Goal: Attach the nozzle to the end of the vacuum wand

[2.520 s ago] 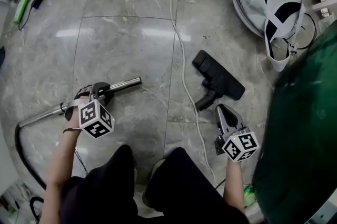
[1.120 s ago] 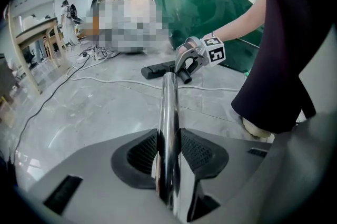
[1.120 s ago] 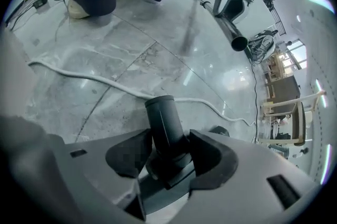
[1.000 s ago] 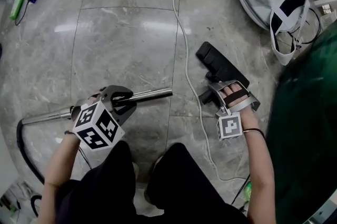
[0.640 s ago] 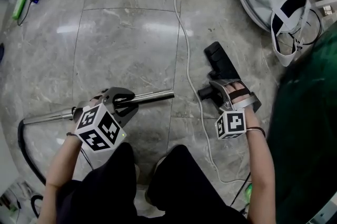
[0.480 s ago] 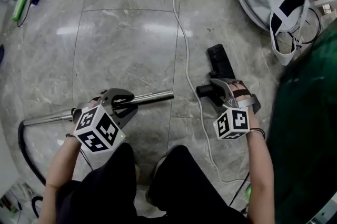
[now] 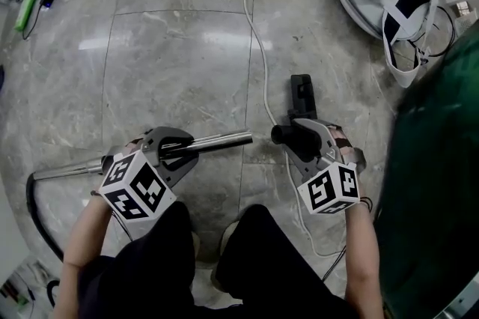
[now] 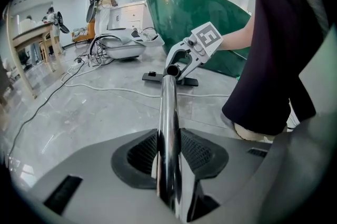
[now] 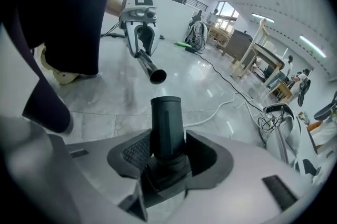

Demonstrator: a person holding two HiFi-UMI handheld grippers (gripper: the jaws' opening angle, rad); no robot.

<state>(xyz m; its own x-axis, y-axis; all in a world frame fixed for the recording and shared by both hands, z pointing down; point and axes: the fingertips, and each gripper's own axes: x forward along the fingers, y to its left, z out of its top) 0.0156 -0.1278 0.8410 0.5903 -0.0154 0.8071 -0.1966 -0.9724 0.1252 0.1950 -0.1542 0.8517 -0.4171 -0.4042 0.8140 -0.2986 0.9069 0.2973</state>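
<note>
Left hand-held gripper (image 7: 177, 146) clamped on chrome vacuum wand (image 7: 221, 139); tube runs between pads and out ahead of jaws. Right hand-held gripper (image 7: 301, 142) clamped on neck of black floor nozzle (image 7: 301, 96), jaws having just been closing on it; brush head lies beyond its fingertips. Neck's mouth faces wand's open end (image 9: 157, 77): near, roughly in line, not touching. White cable (image 7: 259, 70) on marble floor (image 7: 179, 48) passes beneath right hand-held gripper.
</note>
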